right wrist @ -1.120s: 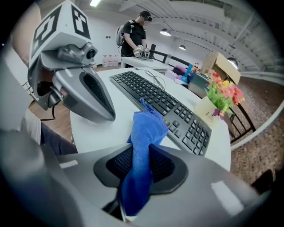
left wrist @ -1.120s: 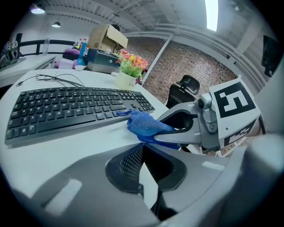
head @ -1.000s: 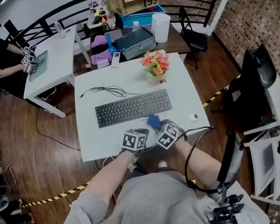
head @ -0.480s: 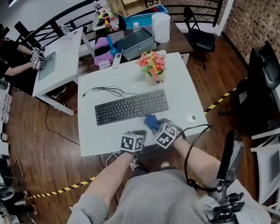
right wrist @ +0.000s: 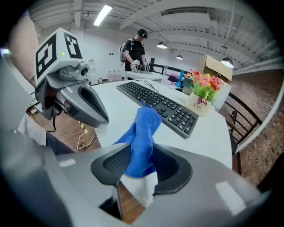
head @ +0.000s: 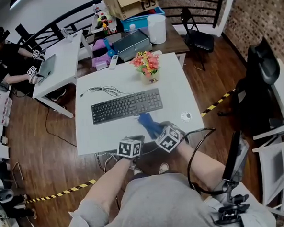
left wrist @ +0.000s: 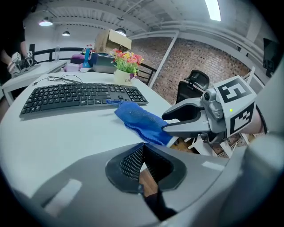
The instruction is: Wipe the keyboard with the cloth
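The white square table has bare room at 3 o'clock of the long black keyboard, where only a small round disc lies. A thin black cable curls at 11 o'clock of it, and a pot of pink and orange flowers stands at 1 o'clock. The crumpled blue cloth lies at 5 o'clock of the keyboard, running from its front edge to the table's near edge.

Both forearms reach in from 6 o'clock, with the grippers side by side at that edge and tilted down. The right gripper has just been opening its jaws; they stand wide with the cloth's near end loose between them. The left gripper has its tips together on nothing.
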`<action>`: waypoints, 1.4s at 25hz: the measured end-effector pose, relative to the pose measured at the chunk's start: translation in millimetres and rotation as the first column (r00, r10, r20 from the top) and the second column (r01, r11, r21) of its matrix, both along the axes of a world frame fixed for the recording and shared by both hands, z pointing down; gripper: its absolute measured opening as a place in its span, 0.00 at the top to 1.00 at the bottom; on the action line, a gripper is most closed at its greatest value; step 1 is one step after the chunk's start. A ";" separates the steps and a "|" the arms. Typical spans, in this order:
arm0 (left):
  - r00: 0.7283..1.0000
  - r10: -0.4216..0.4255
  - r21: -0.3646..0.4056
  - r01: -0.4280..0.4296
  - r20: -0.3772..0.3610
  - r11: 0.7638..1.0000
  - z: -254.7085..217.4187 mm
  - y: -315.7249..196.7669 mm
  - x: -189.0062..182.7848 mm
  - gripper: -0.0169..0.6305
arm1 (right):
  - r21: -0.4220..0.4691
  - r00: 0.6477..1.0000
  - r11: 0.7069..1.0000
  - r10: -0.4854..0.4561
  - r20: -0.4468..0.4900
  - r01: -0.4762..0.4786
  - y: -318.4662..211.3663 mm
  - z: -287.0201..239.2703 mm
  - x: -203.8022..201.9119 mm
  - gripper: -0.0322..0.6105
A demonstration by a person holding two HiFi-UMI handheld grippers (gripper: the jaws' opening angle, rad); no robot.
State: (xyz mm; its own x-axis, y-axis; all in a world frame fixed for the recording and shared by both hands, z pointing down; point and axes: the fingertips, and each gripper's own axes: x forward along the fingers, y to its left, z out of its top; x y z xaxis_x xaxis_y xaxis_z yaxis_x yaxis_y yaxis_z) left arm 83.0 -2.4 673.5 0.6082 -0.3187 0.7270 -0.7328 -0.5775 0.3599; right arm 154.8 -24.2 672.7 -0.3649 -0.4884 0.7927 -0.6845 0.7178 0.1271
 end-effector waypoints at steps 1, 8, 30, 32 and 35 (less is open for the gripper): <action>1.000 0.014 -0.002 -0.014 0.003 1.000 2.2 5.7 -0.8 0.97 | -0.002 1.000 1.000 0.017 0.001 -0.017 5.9 0.8 3.4 0.70; 0.992 0.125 -0.023 -0.126 -0.013 0.992 15.2 47.4 2.5 0.97 | -0.071 0.989 0.986 0.150 -0.005 -0.150 67.3 12.2 31.2 0.72; 0.997 0.074 -0.202 -0.073 -0.004 0.977 82.4 175.2 -112.5 0.97 | -0.379 0.998 0.924 0.040 -0.046 -0.055 201.4 101.1 -61.6 0.94; 0.998 0.066 -0.207 -0.065 -0.003 0.976 84.1 177.4 -116.4 0.97 | -0.378 0.999 0.924 0.033 -0.041 -0.046 202.0 100.3 -66.2 0.94; 0.998 0.062 -0.206 -0.062 -0.006 0.976 84.9 179.4 -116.5 0.97 | -0.362 0.999 0.931 0.026 -0.048 -0.042 201.3 98.2 -66.7 0.94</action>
State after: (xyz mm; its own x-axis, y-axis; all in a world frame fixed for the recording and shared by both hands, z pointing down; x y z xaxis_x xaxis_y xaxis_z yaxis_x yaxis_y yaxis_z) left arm -33.5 177.0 758.4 0.6220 -0.1232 0.7732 -0.6978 -0.5353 0.4760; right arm 88.2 177.1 771.0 -0.3161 -0.1766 0.9322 -0.7091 0.6968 -0.1084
